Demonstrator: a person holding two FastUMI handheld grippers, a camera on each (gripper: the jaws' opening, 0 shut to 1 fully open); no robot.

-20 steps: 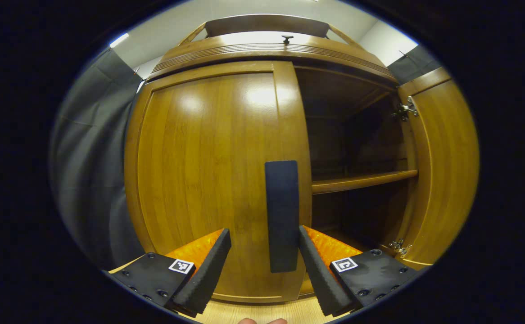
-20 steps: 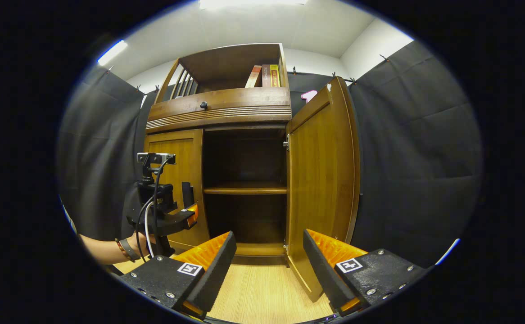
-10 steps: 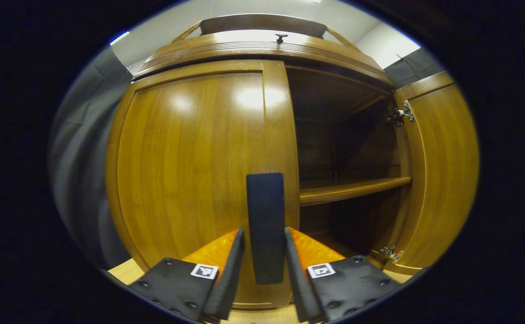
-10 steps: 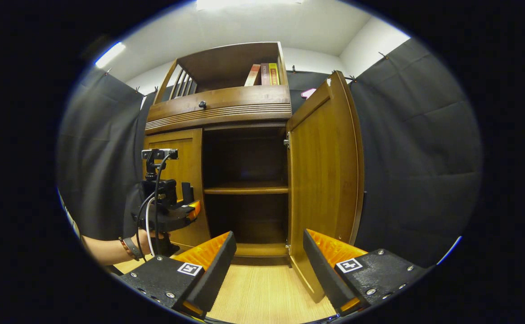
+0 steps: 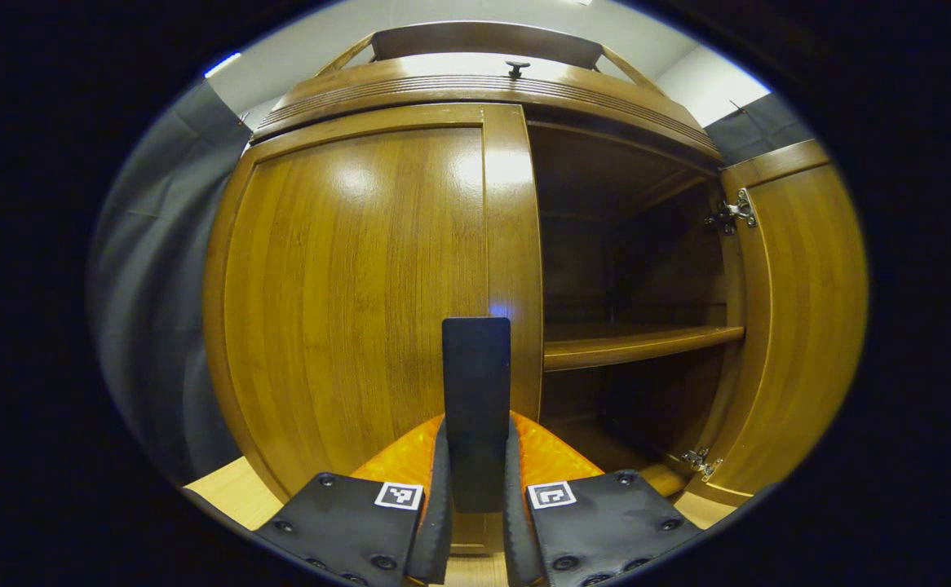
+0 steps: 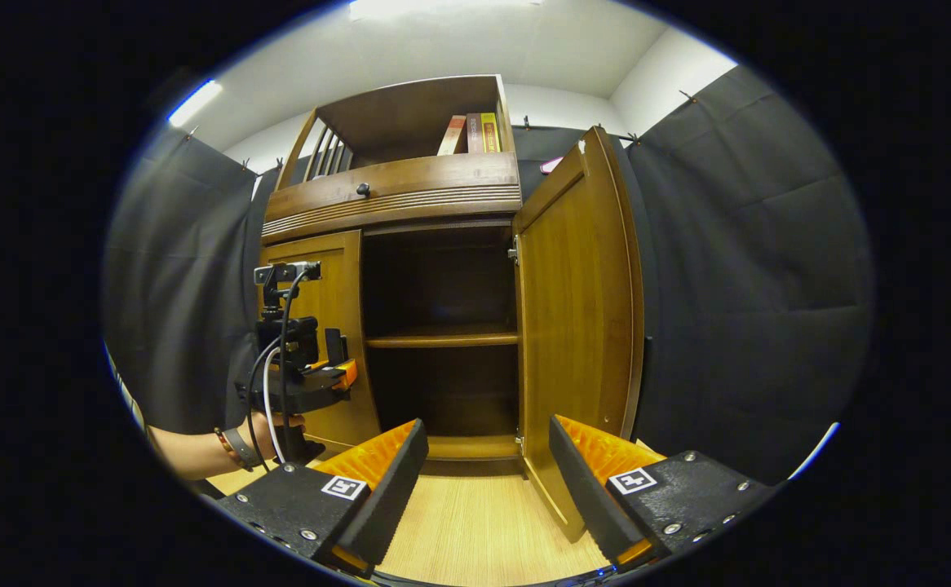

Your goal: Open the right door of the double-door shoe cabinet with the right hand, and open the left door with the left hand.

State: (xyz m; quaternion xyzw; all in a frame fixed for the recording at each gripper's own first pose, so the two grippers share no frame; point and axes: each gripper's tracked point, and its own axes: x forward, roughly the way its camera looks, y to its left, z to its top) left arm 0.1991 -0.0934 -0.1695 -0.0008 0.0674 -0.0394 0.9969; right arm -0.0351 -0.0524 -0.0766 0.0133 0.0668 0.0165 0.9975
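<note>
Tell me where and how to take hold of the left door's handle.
Grip the lower half of the dark upright handle on the left door, head-on, one of the fingers on each side face. It is a flat strip standing proud beside the door's free edge, so a sideways pinch fits. The left gripper already sits that way, fingers against both faces.

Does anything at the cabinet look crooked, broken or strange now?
Nothing stands out. The right door stands open, the left door is shut and straight, and the left gripper is closed squarely on its handle.
</note>
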